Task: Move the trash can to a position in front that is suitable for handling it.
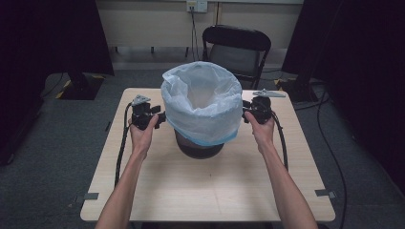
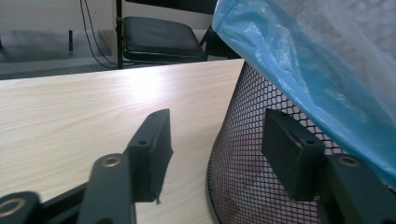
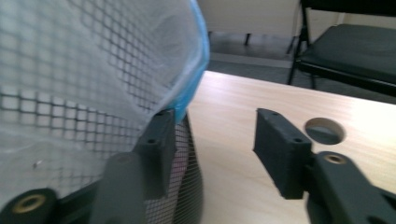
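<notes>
High view: black mesh bin (image 1: pixel 199 145) sits centre frame on the light wood table (image 1: pixel 210 191), lined with a white bag (image 1: pixel 203 102) whose blue hem (image 1: pixel 217 141) is folded down over the outside. Left gripper (image 1: pixel 161 117) is at the bin's left flank, right gripper (image 1: pixel 244 112) at its right flank, each in a hand coming up from the bottom edge. Cables trail back along both forearms. Jaw gaps are too small to read here.

Left gripper view adds the detail: jaws stand apart, nothing pinched. The right-hand jaw lies against or just in front of the mesh bin (image 2: pixel 243 177), under the blue hem (image 2: pixel 299 70) in the upper right; contact can't be confirmed. The left-hand jaw is over bare table (image 2: pixel 70 116).

Right gripper view: jaws also apart. The left-hand jaw sits right at the blue hem (image 3: pixel 194 88) where it hangs over the mesh bin (image 3: pixel 182 186); whether it touches, can't tell. The right-hand jaw is clear, over the table (image 3: pixel 233 154). This view also picks up a round hole (image 3: pixel 324 131) in the tabletop at right, not visible from above.

A black folding chair (image 1: pixel 236 50) stands behind the table, upper centre; its seat also appears at the top of both gripper views.

Writing: none legible anywhere. A wall outlet (image 1: pixel 197 5) is at the top edge.
</notes>
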Demonstrator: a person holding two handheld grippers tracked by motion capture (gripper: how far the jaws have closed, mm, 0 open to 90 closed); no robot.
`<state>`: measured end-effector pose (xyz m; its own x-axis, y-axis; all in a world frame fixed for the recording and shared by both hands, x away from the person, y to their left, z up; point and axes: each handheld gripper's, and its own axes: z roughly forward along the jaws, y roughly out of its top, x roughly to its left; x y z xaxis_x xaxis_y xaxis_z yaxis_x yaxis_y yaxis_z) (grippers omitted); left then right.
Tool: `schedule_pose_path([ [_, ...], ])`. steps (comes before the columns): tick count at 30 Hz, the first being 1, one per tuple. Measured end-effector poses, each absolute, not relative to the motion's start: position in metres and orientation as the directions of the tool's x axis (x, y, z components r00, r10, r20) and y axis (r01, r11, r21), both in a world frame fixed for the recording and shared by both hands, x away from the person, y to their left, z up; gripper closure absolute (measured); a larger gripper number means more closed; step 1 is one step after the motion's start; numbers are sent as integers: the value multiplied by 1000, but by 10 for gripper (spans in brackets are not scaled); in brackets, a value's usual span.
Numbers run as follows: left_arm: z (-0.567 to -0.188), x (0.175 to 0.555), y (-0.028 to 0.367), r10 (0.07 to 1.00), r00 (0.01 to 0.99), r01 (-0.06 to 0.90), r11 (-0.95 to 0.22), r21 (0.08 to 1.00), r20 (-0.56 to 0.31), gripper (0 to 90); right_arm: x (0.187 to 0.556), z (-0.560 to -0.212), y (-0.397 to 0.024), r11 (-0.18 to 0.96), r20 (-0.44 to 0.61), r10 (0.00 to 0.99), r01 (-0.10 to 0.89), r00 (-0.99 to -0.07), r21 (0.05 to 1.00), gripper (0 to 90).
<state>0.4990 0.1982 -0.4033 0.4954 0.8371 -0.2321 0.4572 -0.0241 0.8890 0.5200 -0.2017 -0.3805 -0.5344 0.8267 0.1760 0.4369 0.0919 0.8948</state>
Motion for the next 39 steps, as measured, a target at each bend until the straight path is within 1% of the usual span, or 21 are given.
schedule_pose_path([
  [4, -403, 493, 196, 829, 505, 461, -22, 887, -242, 487, 511, -382, -205, 82, 193, 814, 438, -548, 895, 509],
  [7, -403, 488, 195, 821, 520, 457, -34, 889, -236, 503, 504, -383, -209, 84, 196, 807, 436, -558, 896, 507],
  [9, -403, 484, 194, 809, 536, 459, -38, 888, -243, 503, 500, -382, -212, 82, 208, 802, 447, -560, 891, 506],
  [15, -402, 467, 190, 792, 573, 438, -80, 895, -210, 503, 486, -385, -220, 68, 222, 789, 440, -573, 895, 506],
  [19, -403, 457, 189, 779, 587, 439, -80, 895, -219, 502, 479, -388, -225, 54, 237, 775, 435, -586, 899, 501],
  [25, -406, 441, 187, 757, 608, 436, -69, 897, -238, 497, 464, -388, -231, 59, 234, 767, 428, -598, 902, 506],
  [30, -405, 430, 186, 746, 625, 430, -83, 899, -230, 495, 452, -390, -236, 43, 251, 756, 429, -604, 902, 505],
  [34, -407, 421, 188, 721, 647, 433, -78, 898, -249, 489, 444, -390, -238, 47, 255, 747, 431, -614, 901, 505],
  [39, -407, 411, 190, 705, 663, 429, -85, 899, -250, 478, 435, -389, -239, 62, 252, 735, 433, -629, 899, 505],
])
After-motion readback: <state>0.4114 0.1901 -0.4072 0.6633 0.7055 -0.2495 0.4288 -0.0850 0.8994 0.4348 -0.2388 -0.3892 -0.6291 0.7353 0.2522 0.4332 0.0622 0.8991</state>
